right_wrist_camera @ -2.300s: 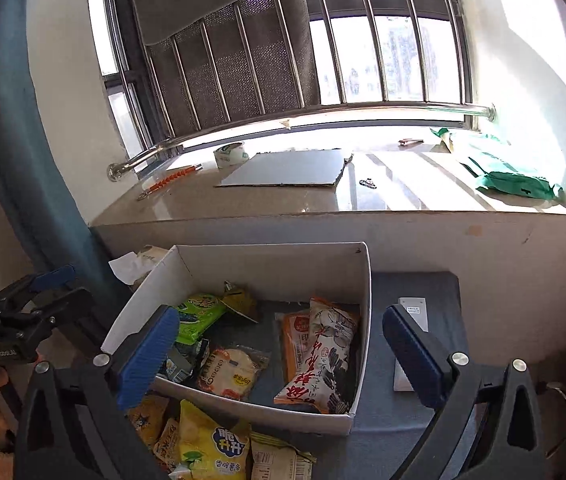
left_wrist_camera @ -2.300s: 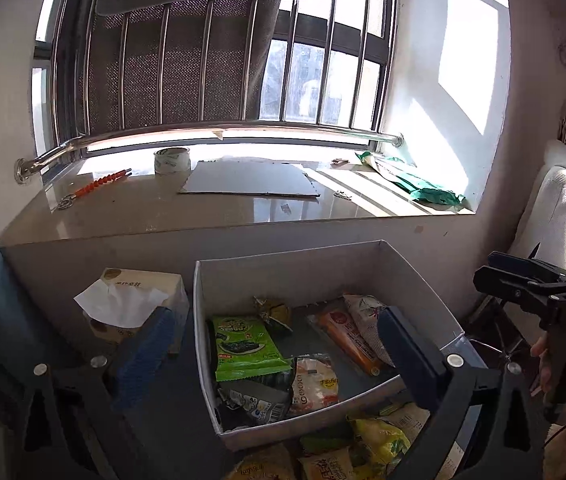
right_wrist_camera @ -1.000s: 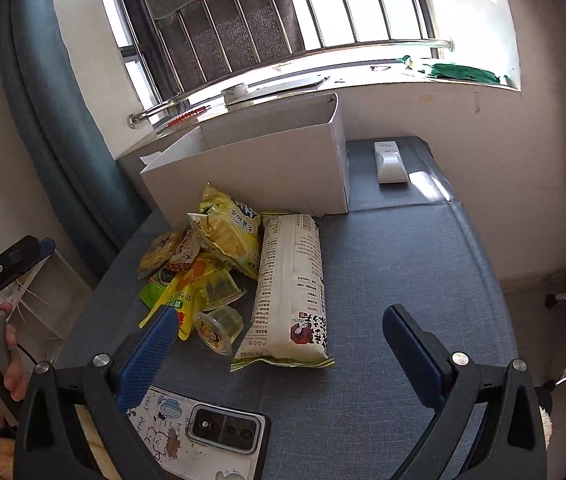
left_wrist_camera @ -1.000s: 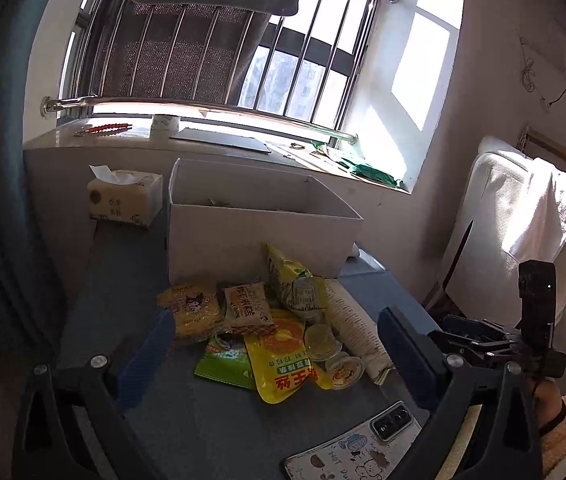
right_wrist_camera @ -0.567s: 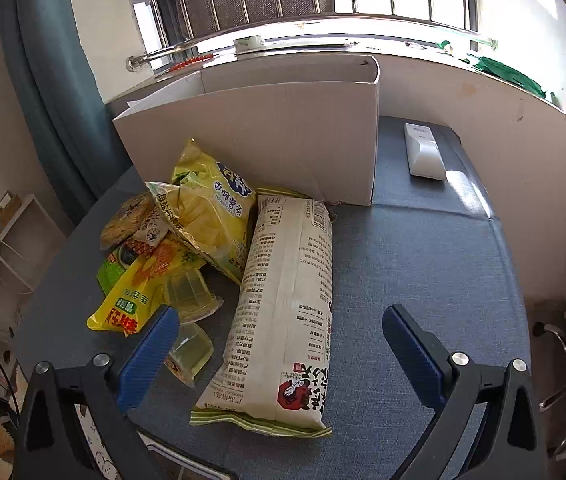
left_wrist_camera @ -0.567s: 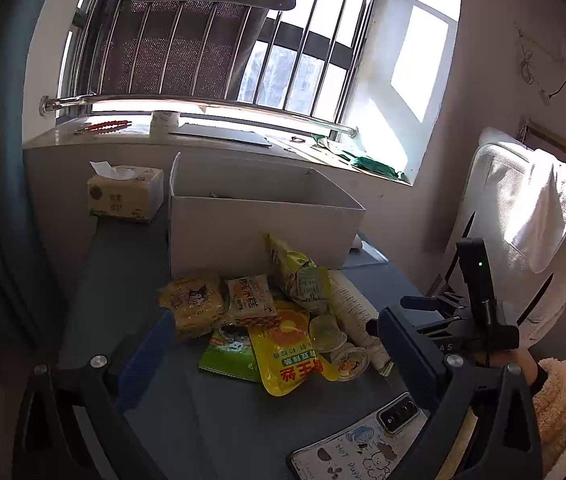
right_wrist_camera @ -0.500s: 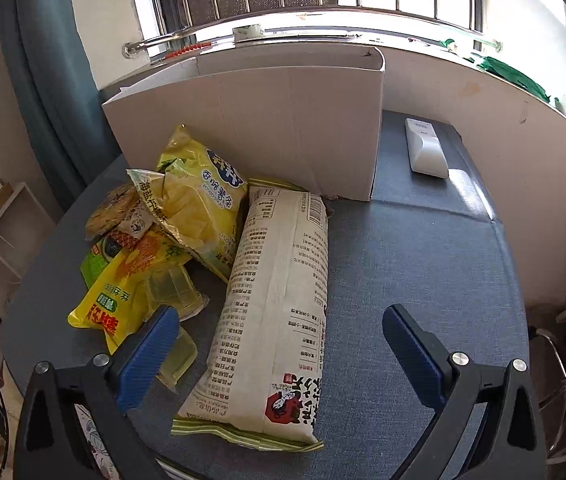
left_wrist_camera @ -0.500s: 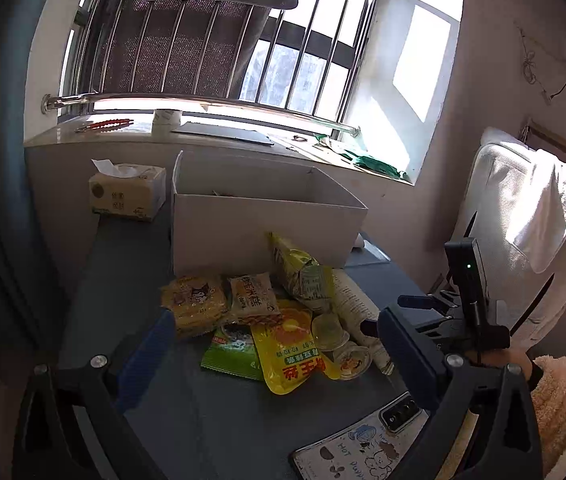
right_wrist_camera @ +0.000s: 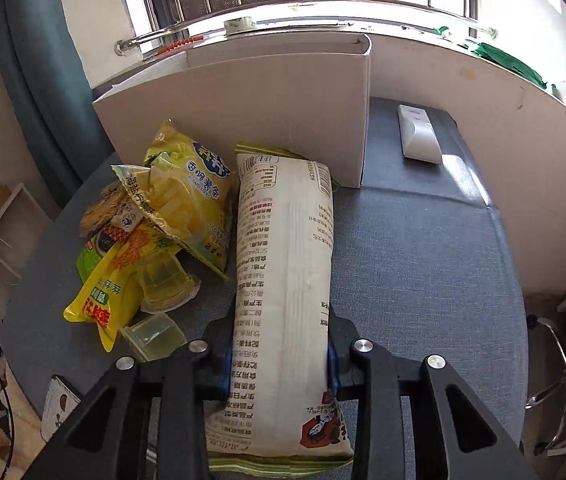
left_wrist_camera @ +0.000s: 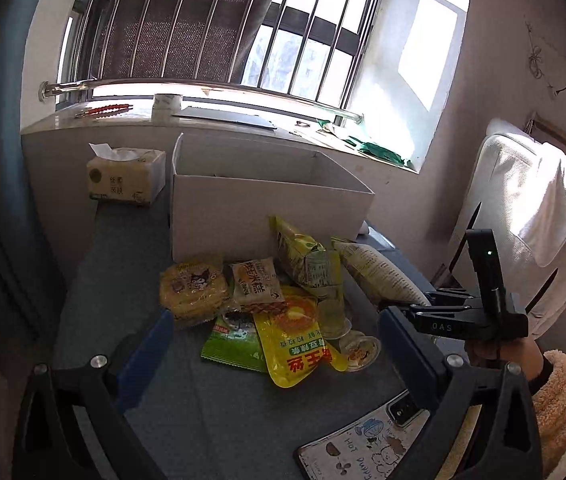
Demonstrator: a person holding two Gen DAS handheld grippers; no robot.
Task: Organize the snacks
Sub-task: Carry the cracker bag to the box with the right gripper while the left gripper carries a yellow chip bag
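A long cream snack bag [right_wrist_camera: 283,256] lies on the blue-grey table in front of the white box [right_wrist_camera: 251,108]. My right gripper [right_wrist_camera: 279,356] is shut on the near part of that bag; it also shows in the left wrist view [left_wrist_camera: 435,316], beside the bag [left_wrist_camera: 379,272]. Left of the bag lies a pile: a yellow chips bag [right_wrist_camera: 191,196], a yellow pouch [left_wrist_camera: 295,340], a green packet [left_wrist_camera: 235,340], two small packets [left_wrist_camera: 219,284] and two jelly cups [right_wrist_camera: 159,280]. My left gripper [left_wrist_camera: 275,344] is open and empty, above the table's near side.
A tissue box [left_wrist_camera: 127,176] stands left of the white box. A white remote [right_wrist_camera: 419,136] lies at the table's far right. A phone [left_wrist_camera: 367,440] lies at the near edge. A windowsill runs behind. A white chair [left_wrist_camera: 531,216] stands right.
My right gripper has come down over the long cream bag and closed on it. My left gripper has held its place, still open.
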